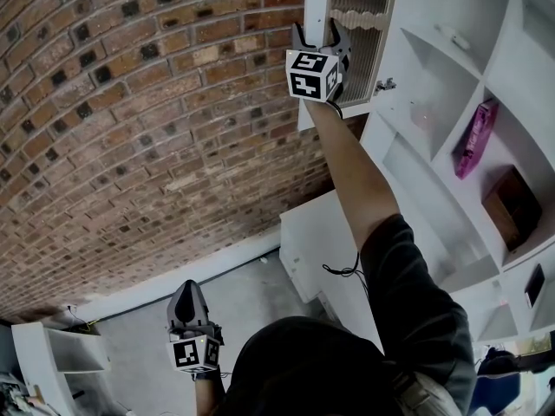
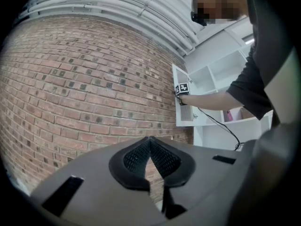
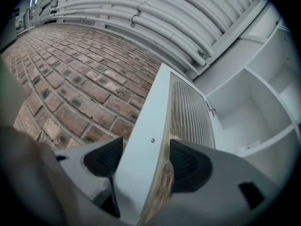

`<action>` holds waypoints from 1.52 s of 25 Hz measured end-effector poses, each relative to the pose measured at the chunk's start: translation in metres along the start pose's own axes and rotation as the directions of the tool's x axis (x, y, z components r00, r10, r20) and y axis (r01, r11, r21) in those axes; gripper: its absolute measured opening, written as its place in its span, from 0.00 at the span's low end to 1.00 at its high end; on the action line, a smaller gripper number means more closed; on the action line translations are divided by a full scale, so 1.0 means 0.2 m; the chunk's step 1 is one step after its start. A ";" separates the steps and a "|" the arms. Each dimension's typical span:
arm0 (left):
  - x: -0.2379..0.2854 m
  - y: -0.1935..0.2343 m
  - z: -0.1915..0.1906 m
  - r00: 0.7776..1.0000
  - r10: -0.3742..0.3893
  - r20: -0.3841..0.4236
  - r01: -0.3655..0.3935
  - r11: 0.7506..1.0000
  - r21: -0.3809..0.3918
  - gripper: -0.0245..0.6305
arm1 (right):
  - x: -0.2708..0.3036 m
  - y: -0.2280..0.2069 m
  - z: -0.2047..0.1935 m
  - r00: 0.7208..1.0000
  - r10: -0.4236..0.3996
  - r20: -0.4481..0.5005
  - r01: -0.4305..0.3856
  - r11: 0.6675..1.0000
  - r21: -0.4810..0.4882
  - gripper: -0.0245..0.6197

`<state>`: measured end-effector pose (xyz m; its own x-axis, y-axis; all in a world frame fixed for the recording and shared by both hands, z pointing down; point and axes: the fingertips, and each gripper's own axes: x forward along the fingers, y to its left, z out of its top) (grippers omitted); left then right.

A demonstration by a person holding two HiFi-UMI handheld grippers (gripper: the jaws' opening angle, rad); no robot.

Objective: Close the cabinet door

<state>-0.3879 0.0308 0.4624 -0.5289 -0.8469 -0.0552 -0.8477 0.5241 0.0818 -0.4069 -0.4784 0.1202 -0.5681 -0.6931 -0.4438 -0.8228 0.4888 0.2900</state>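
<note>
The right hand-held gripper (image 1: 317,35) is closing its jaws over the free edge of the cabinet door (image 1: 364,42), one pad on the white outer face and the other on the ribbed inner panel. In the head view the door is standing open at about 1 o'clock, swung out toward the brick wall (image 1: 130,102). The left hand-held gripper (image 1: 187,295) is hanging at 7 o'clock over the grey floor (image 1: 130,345), jaws together on nothing. The door is looking like a thin, stiff, light panel on hinges, so it is likely swinging easily. The painted face may be slippery, so gripping the edge, away from the hinges, is giving good leverage. The small knob (image 1: 386,83) is the other likely hold. White open shelves (image 1: 434,85) are running from 2 to 4 o'clock, holding a pink pack (image 1: 475,137).
</note>
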 end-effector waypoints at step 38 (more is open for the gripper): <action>0.20 -0.38 -0.03 0.961 -0.275 0.011 0.276 0.961 -0.021 0.04 | -0.59 -0.41 0.14 0.994 0.089 0.063 -0.087 0.996 -0.034 0.32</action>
<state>-0.3448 -0.0427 0.4601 -0.2754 -0.9574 -0.0869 -0.9596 0.2683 0.0846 -0.2726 -0.4213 0.1251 -0.6369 -0.6119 -0.4690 -0.7703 0.5287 0.3564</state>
